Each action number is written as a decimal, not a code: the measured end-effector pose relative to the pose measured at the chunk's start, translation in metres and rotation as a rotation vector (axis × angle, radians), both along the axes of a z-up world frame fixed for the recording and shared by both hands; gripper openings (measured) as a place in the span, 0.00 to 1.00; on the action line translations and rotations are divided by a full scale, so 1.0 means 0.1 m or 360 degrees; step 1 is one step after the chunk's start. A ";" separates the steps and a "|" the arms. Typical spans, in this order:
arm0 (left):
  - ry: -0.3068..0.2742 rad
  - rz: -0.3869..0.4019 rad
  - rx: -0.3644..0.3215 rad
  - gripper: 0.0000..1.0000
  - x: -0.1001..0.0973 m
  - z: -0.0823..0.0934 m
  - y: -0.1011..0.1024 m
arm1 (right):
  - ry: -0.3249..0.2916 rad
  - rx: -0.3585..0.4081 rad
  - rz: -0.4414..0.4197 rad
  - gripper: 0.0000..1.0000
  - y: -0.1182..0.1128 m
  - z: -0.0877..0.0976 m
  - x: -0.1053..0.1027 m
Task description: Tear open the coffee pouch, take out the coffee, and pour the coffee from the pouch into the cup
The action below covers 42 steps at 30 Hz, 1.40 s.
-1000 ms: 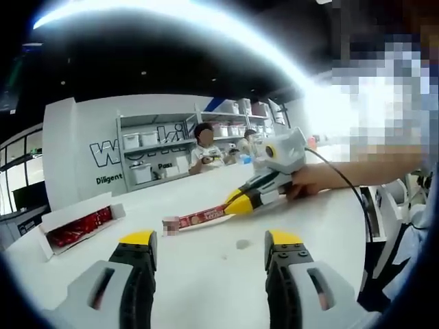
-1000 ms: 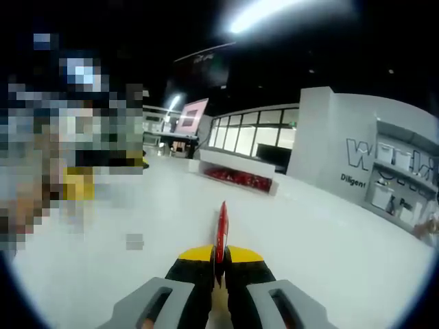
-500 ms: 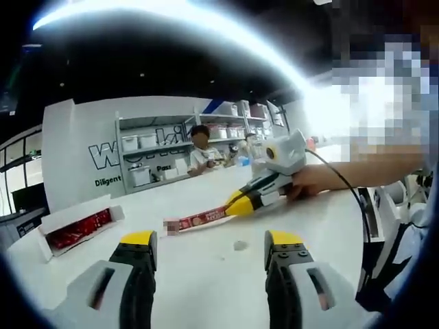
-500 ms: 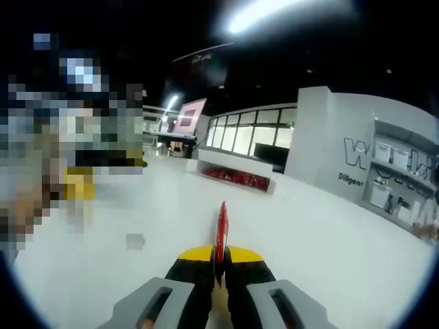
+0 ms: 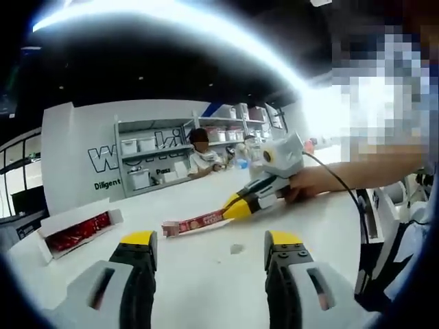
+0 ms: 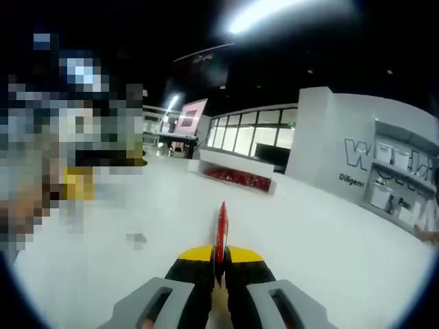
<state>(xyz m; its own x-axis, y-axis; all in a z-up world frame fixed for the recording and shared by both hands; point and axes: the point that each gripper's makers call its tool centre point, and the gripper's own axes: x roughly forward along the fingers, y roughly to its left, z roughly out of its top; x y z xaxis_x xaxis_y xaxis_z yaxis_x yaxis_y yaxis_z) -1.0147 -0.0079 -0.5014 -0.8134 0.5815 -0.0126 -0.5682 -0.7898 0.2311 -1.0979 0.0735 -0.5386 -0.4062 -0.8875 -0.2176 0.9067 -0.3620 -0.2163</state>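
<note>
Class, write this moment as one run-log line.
right gripper: shut on coffee pouch above table | left gripper: open, empty | pouch: untorn | box of pouches: open

My left claw [image 5: 209, 250] had yellow tips over black fingers, set in pale grey housings. My right claw [image 6: 220, 255] wore the same yellow, black and grey, and seen from the left gripper view its body was white with a yellow ring. The coffee pouch [image 5: 199, 222] was red with small pale print along its length; edge-on in the right gripper view it showed as a thin glossy red strip. The tabletop [image 5: 206, 274] was plain white. The open box [image 5: 75, 225] was white outside, with red packets inside. The back wall [image 5: 79, 147] was white with black outlined lettering.
</note>
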 end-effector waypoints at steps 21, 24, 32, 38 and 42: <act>0.0003 -0.0021 0.0021 0.65 0.03 0.02 0.01 | -0.0012 0.0016 -0.0033 0.07 0.12 -0.03 0.10; 0.0001 -0.0024 0.0020 0.65 0.02 0.01 0.01 | -0.0024 0.0018 -0.0035 0.07 0.13 -0.04 0.11; -0.0012 -0.0025 0.0022 0.65 0.00 0.01 0.00 | -0.0037 0.0044 -0.0043 0.07 0.17 -0.07 0.15; -0.0018 -0.0025 0.0019 0.65 -0.01 0.00 0.00 | -0.0041 0.0039 -0.0054 0.07 0.22 -0.07 0.20; -0.0018 -0.0040 0.0015 0.65 0.01 0.00 0.02 | -0.0044 0.0039 -0.0065 0.07 0.25 -0.07 0.21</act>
<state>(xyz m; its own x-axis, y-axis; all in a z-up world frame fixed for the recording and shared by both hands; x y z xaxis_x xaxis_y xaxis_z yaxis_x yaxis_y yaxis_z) -1.0134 -0.0063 -0.5018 -0.7985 0.6017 -0.0163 -0.5903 -0.7775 0.2169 -1.0765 0.0988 -0.5456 -0.4356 -0.8646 -0.2505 0.8970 -0.3938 -0.2006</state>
